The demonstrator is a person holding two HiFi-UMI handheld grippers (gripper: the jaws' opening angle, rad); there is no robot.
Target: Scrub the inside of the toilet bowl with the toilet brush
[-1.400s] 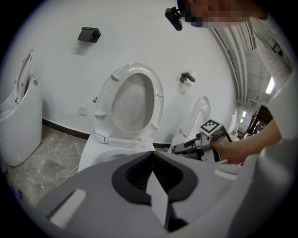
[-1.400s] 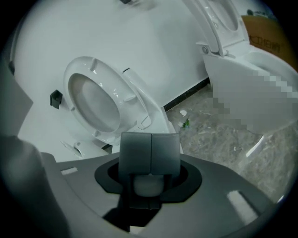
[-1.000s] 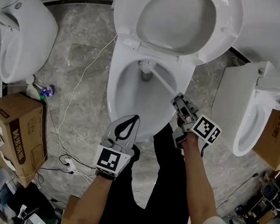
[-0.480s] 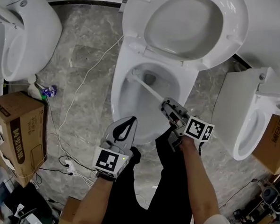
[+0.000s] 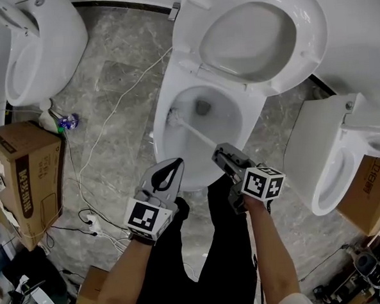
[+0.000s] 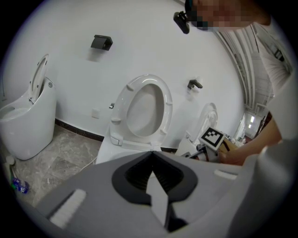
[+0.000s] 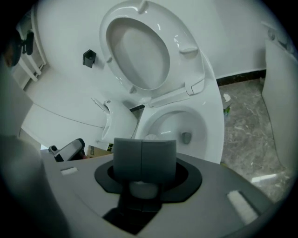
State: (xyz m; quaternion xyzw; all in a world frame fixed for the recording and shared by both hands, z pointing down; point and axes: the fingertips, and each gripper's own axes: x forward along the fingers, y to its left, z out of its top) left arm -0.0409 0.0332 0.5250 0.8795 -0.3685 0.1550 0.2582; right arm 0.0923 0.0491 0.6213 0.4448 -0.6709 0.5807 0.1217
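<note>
The white toilet bowl stands open in the middle of the head view, with its seat and lid raised. A white toilet brush slants into the bowl, and its head presses against the left inner wall. My right gripper is shut on the brush handle at the bowl's front rim. In the right gripper view the jaws clamp the white handle, with the bowl beyond. My left gripper hangs shut and empty just before the front rim. Its closed tips point at the raised seat.
A second toilet stands at the far left and a third at the right. A cardboard box sits on the left, another box at the right edge. White cables trail over the marble floor beside a small blue object.
The brush head has swept from the back of the bowl over to its left wall. My right gripper has moved left and nearer to me. The left gripper has barely moved.
</note>
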